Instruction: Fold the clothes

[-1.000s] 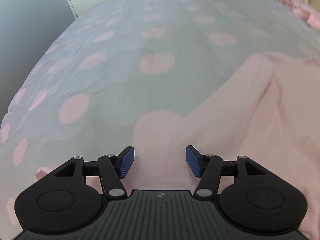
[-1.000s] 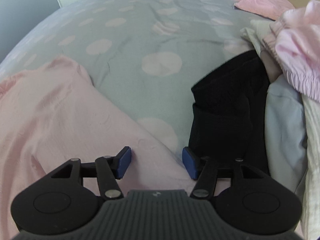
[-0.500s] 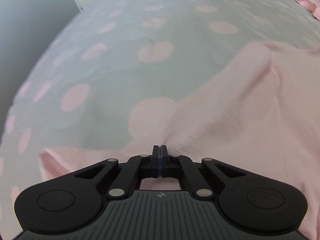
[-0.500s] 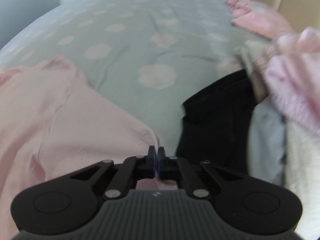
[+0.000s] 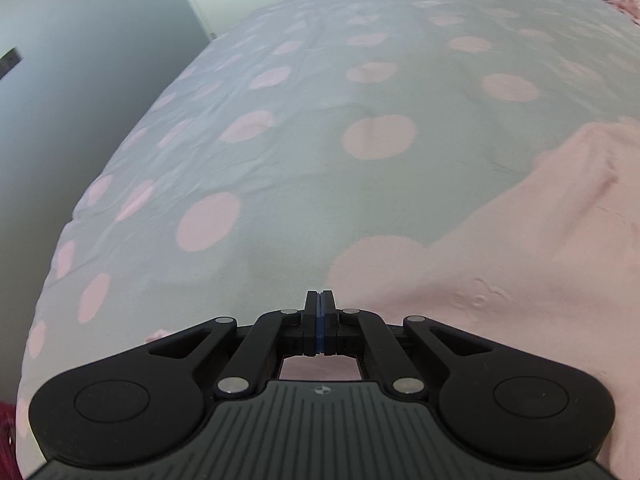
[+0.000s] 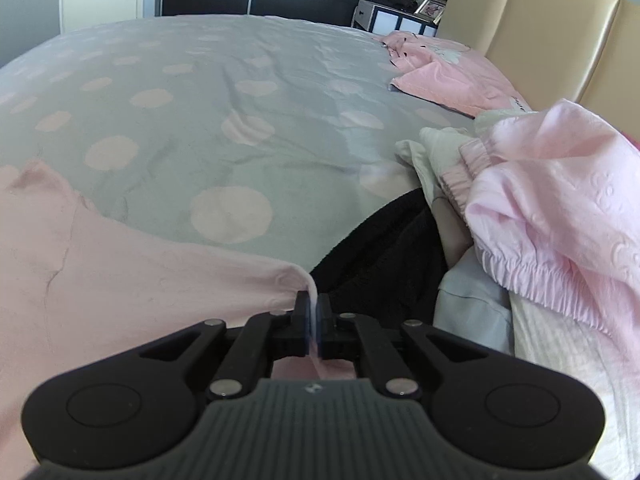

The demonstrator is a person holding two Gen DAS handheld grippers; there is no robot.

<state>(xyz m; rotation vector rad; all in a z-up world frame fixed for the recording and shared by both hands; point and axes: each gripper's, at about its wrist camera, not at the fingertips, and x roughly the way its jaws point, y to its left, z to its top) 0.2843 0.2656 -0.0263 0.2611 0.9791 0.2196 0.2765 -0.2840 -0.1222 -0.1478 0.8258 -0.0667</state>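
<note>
I hold two claws over a big bed. The bed cover (image 5: 360, 184) is grey with pink dots and fills most of both views.

My left claw (image 5: 319, 300) sits at the bottom middle of the left view. Its two jaws are pressed tight together, with only a thin blue line between them. The pink shirt (image 5: 500, 280) lies flat on the cover and fills the lower right of that view. Its edge runs right under the claw tips. More pink shows through the little window just behind the jaws. I cannot see any cloth between the jaws, so I cannot tell if this claw has hold of the shirt.

My right claw (image 6: 313, 300) sits at the bottom middle of the right view. It is clenched on a corner of the same pink shirt (image 6: 120, 280). A thin fold of pink cloth stands up between the jaws, and they have just opened a tiny bit around it. The rest of the shirt spreads over the lower left of that view.

Just to the right of this claw lies a black fuzzy cloth (image 6: 392, 248). Beside it, on the right side, is a pile of clothes (image 6: 552, 200), with a shiny pink one on top. A pink pillow (image 6: 444, 72) sits in the upper right, by a tan headboard (image 6: 540, 32).
</note>
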